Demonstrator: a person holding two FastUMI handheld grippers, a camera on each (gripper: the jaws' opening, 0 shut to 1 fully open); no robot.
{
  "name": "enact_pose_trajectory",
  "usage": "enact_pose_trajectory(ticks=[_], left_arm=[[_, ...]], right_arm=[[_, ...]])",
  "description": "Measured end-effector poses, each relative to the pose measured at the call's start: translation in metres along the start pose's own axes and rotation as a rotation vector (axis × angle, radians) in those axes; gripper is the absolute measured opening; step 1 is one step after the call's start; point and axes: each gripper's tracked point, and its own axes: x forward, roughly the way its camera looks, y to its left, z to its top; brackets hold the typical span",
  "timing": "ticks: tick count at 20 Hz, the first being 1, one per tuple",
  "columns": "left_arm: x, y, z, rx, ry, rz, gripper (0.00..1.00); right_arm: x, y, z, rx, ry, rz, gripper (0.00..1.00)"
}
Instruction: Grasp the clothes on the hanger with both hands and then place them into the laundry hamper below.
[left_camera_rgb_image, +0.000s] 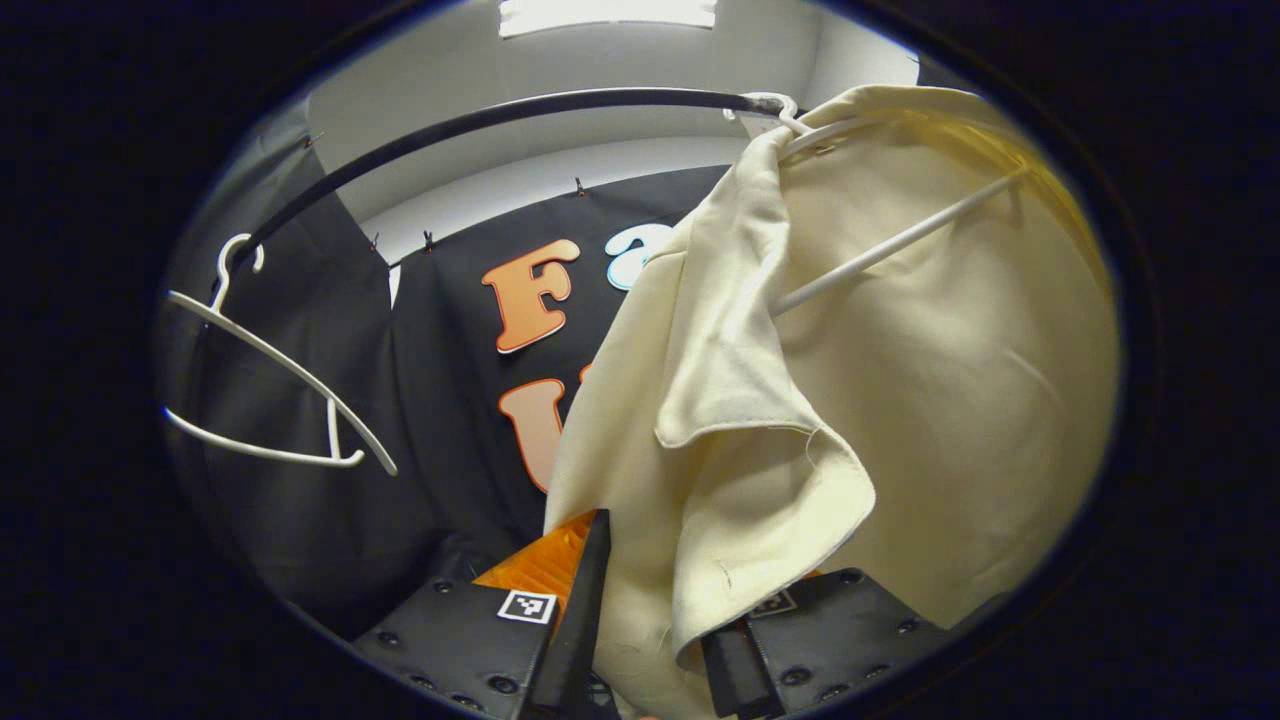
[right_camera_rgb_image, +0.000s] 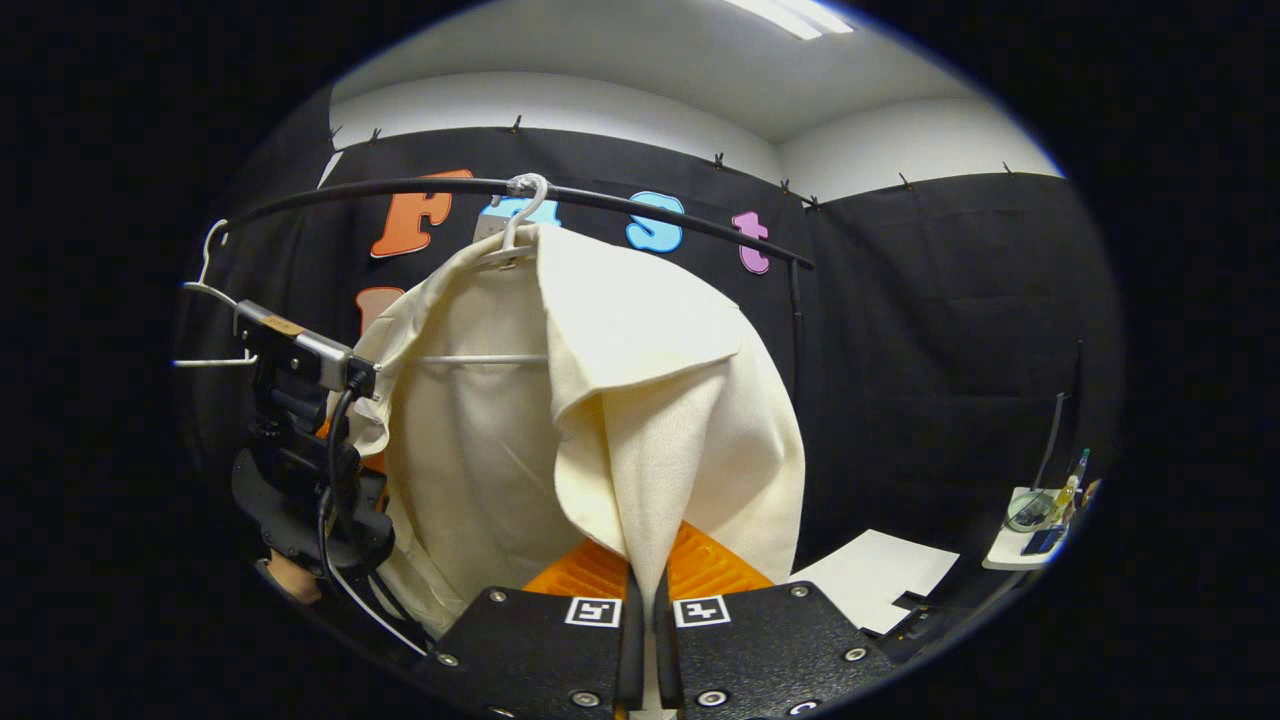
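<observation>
- Garment (right_camera_rgb_image: 620, 400): cream cloth, hung on a white hanger (right_camera_rgb_image: 520, 215) from the black rail (right_camera_rgb_image: 640, 200); in the left gripper view the hanger's shoulder arm and crossbar show bare under the lifted cloth, so one side looks partly pulled off.
- Right gripper (right_camera_rgb_image: 647, 610): fingers nearly together, a hanging fold of the garment pinched between them at its lower edge.
- Left gripper (left_camera_rgb_image: 650, 620): fingers apart, with cloth draped between and over them; whether both fingers press on it cannot be told.
- Same left gripper, seen from the right gripper view at the garment's left edge, close against the cloth.
- Spare hanger (left_camera_rgb_image: 270, 400): white, bare, on the far left of the rail.
- Small shelf (right_camera_rgb_image: 1030, 530): far right, with bottles and small items.
- White sheet (right_camera_rgb_image: 880, 575): low, right of the garment.
- Progress, judged: right-side grasp made, left-side grasp in hand; garment not yet off the hanger, lowering into the hamper all left to do.
</observation>
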Motion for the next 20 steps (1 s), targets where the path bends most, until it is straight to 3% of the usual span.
enact_pose_trajectory(ticks=[1, 2, 3, 9, 20], left_arm=[[0.0, 0.007, 0.004, 0.018, -0.013, 0.018, 0.35], [0.0, 0.012, 0.008, 0.03, -0.023, 0.03, 0.3], [0.003, 0.014, 0.006, 0.037, -0.022, 0.022, 0.14], [-0.006, 0.02, 0.022, 0.116, -0.075, -0.05, 0.14], [0.017, 0.077, 0.078, 0.32, -0.267, 0.076, 0.14]], right_arm=[[-0.001, -0.001, 0.002, -0.003, -0.005, -0.001, 0.05], [-0.002, -0.001, 0.002, -0.005, -0.01, -0.005, 0.05], [-0.003, -0.004, 0.003, -0.006, -0.014, -0.009, 0.05], [-0.021, -0.026, 0.028, -0.012, -0.088, -0.069, 0.02], [-0.037, -0.095, 0.093, -0.07, -0.189, -0.198, 0.01]])
